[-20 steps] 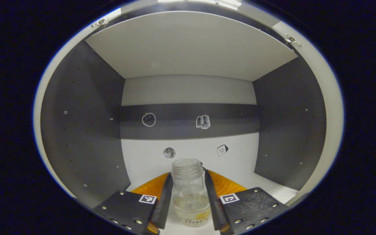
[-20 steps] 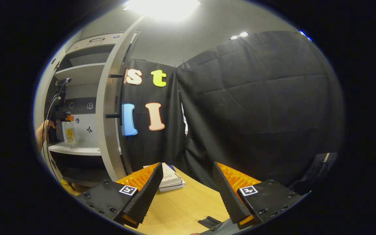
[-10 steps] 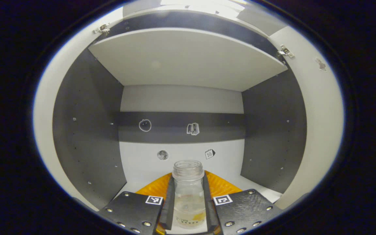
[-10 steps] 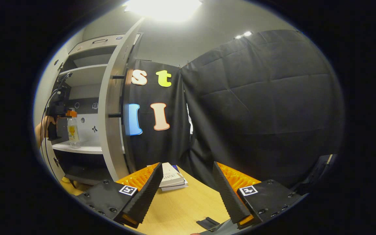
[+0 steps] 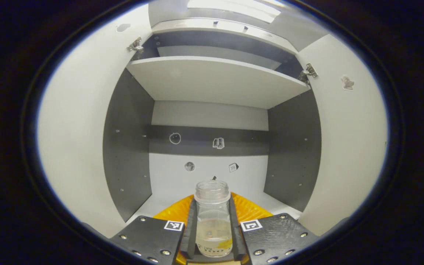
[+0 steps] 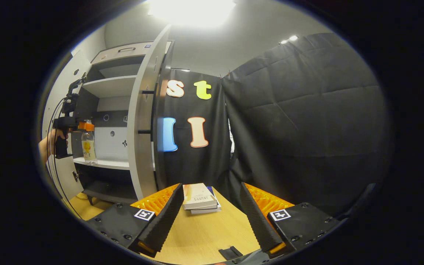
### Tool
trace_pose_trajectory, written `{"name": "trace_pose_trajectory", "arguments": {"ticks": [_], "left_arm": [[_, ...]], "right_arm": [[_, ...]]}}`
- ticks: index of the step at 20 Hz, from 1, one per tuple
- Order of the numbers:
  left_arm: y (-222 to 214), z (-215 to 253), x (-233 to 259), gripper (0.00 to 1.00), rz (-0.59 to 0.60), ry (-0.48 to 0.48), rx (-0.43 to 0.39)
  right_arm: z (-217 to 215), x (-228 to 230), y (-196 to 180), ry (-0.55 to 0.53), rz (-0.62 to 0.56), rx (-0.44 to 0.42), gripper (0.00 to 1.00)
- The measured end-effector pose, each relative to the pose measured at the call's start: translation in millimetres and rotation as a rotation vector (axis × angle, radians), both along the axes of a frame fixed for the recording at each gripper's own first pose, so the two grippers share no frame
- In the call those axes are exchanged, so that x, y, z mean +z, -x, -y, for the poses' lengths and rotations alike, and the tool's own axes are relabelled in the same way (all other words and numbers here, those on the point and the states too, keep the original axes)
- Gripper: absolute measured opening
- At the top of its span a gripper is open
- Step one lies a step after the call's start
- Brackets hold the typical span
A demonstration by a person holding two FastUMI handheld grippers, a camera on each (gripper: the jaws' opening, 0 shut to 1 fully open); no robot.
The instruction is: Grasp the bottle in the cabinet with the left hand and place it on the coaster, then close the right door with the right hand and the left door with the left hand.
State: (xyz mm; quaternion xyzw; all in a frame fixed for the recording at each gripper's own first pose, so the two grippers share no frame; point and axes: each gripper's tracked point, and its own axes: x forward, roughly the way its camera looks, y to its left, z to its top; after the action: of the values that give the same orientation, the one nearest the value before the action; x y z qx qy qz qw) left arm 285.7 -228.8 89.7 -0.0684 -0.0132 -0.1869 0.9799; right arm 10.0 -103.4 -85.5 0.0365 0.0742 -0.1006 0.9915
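**Bottle gripped at cabinet mouth; placement and both doors outstanding**

The left gripper is clamped on the bottle, one finger pressing each side, bottle upright. In the right gripper view the bottle sits at the front edge of the shelf, judged barely clear of it.

The right gripper is wide open and holds nothing, hovering over the table near the books.

Remaining: set the bottle on the coaster, close both doors. The coaster cannot be identified.

Clearance: the left door and right door stand open on either side; withdraw straight back between them.
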Motion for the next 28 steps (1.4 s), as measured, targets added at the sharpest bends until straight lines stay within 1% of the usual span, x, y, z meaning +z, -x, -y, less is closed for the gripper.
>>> {"name": "trace_pose_trajectory", "arguments": {"ticks": [3,8,13,16,22,28], "left_arm": [[26,-7,-4,0.41,0.017,-0.008,0.001],[61,-14,-18,0.41,0.006,-0.031,0.001],[92,-18,-34,0.41,-0.001,-0.035,-0.004],[107,-20,-46,0.41,-0.002,-0.046,-0.003],[134,-22,-73,0.41,-0.033,-0.008,-0.015],[163,-14,-121,0.41,-0.077,0.014,-0.043]], "right_arm": [[-2,0,1,-0.009,0.0,0.042,0.97],[-9,1,8,-0.016,0.005,0.105,0.97],[-17,-2,24,-0.019,-0.007,0.158,0.98],[-21,-2,30,-0.02,-0.012,0.175,0.98],[-30,0,46,-0.019,-0.013,0.208,0.97],[-35,-1,55,0.005,-0.021,0.233,0.97]]}}
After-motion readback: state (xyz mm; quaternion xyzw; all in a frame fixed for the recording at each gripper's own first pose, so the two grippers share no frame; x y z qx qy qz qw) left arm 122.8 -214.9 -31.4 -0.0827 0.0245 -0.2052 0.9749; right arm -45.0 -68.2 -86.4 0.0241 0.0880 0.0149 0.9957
